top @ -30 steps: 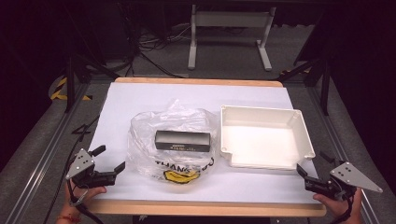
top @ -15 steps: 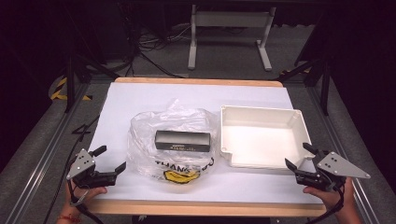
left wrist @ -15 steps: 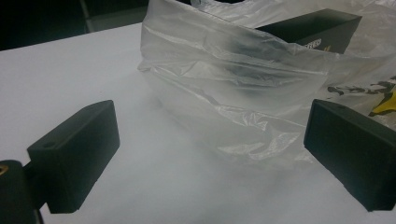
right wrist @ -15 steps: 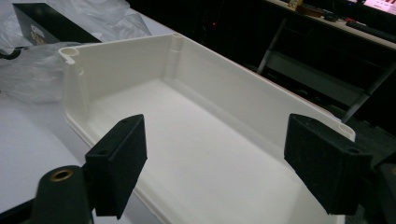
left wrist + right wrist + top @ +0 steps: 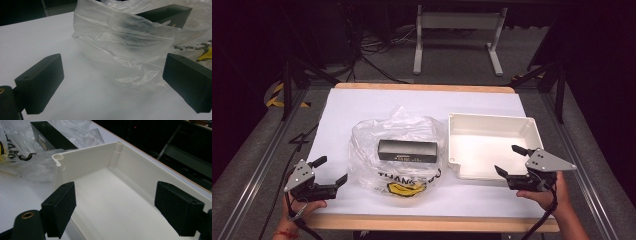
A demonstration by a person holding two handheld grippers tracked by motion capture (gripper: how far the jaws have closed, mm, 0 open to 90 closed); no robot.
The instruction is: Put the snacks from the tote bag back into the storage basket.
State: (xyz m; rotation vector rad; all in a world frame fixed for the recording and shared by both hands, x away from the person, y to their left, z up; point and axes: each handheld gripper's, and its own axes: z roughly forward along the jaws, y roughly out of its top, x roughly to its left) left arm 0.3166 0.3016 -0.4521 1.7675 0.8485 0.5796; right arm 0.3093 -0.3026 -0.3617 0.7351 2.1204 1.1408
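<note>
Clear plastic bag [image 5: 399, 150] lies at the table's [image 5: 362, 107] centre with a black box [image 5: 407, 150] inside it, and a white tray [image 5: 492, 145] sits just beside the bag at 3 o'clock. The left tongs [image 5: 332, 172] rest at 8 o'clock of the bag, spread with nothing between them. The right tongs [image 5: 509, 161] hang over the tray's near right corner, jaws just reopening, spread and pinching nothing.

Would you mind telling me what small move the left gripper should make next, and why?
Probably ease the left gripper forward to the near edge of the plastic bag. Its jaws stand open just short of the crumpled film, touching nothing, and the black box lies inside the bag. The right gripper is open at the empty white tray, so the bag likely needs holding first.
</note>
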